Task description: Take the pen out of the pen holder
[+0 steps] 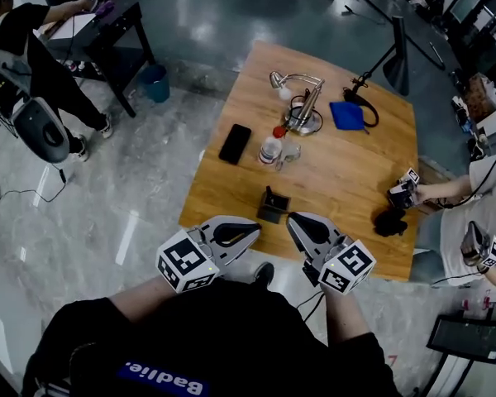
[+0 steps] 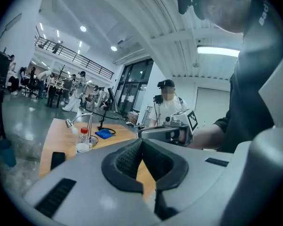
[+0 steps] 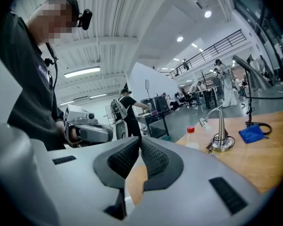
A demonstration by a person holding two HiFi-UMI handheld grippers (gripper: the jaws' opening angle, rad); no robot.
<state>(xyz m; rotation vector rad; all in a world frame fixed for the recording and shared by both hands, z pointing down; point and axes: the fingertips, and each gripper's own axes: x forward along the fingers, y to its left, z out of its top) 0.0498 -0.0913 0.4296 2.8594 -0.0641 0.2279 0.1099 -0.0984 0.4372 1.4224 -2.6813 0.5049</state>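
left gripper [image 1: 250, 231]: jaws pressed together, tips meeting, nothing between them; held at the table's near edge, just left of the pen holder.
right gripper [image 1: 294, 222]: jaws also pressed together and empty; just right of the pen holder, not touching it.
pen holder [image 1: 274, 208]: small, black, standing near the front edge of the wooden table [image 1: 347, 168], between the two grippers.
pen [image 1: 268, 192]: dark, upright in the holder.
farther back: black phone [image 1: 235, 143], bottle [image 1: 270, 148] with a red cap, metal desk lamp [image 1: 302, 104], blue cloth [image 1: 345, 114].
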